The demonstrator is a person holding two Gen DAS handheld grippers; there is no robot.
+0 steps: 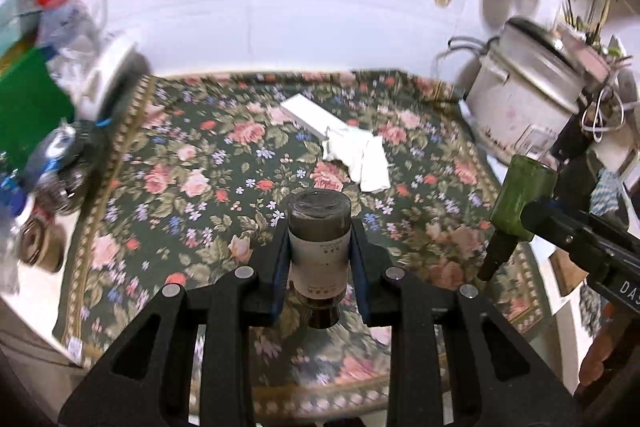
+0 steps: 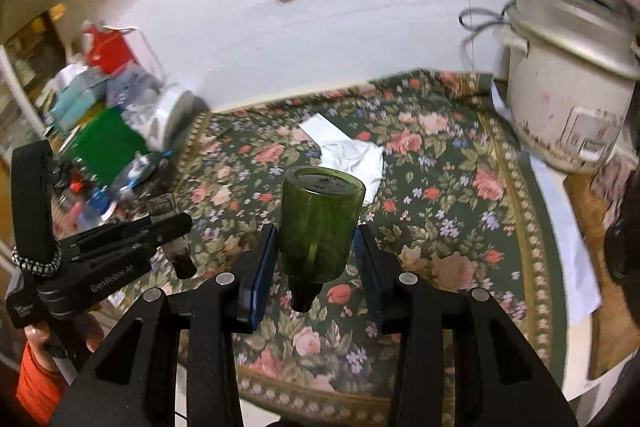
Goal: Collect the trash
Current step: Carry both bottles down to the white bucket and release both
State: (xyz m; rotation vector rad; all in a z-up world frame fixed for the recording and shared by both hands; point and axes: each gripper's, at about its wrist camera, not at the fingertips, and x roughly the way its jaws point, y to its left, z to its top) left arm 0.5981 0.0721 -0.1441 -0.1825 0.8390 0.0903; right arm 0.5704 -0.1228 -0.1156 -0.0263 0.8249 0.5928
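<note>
A floral cloth (image 1: 192, 163) covers the table, with a white cooker (image 1: 520, 99) at its far right edge and crumpled white paper (image 1: 360, 159) lying mid-cloth. Above the cloth, the left gripper (image 1: 320, 263) clamps a dark labelled bottle (image 1: 318, 247), neck toward the camera; the right gripper (image 2: 316, 259) clamps a green bottle (image 2: 320, 223) likewise.

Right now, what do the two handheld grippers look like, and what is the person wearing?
Both are matte black with angular cut-out arms, round silver pins at the joints and blue pads inside the fingers. The left gripper carries white lettering on its body and a black-and-white braided cord at the handle. The right gripper also shows white letters. An orange sleeve shows by the left handle.
</note>
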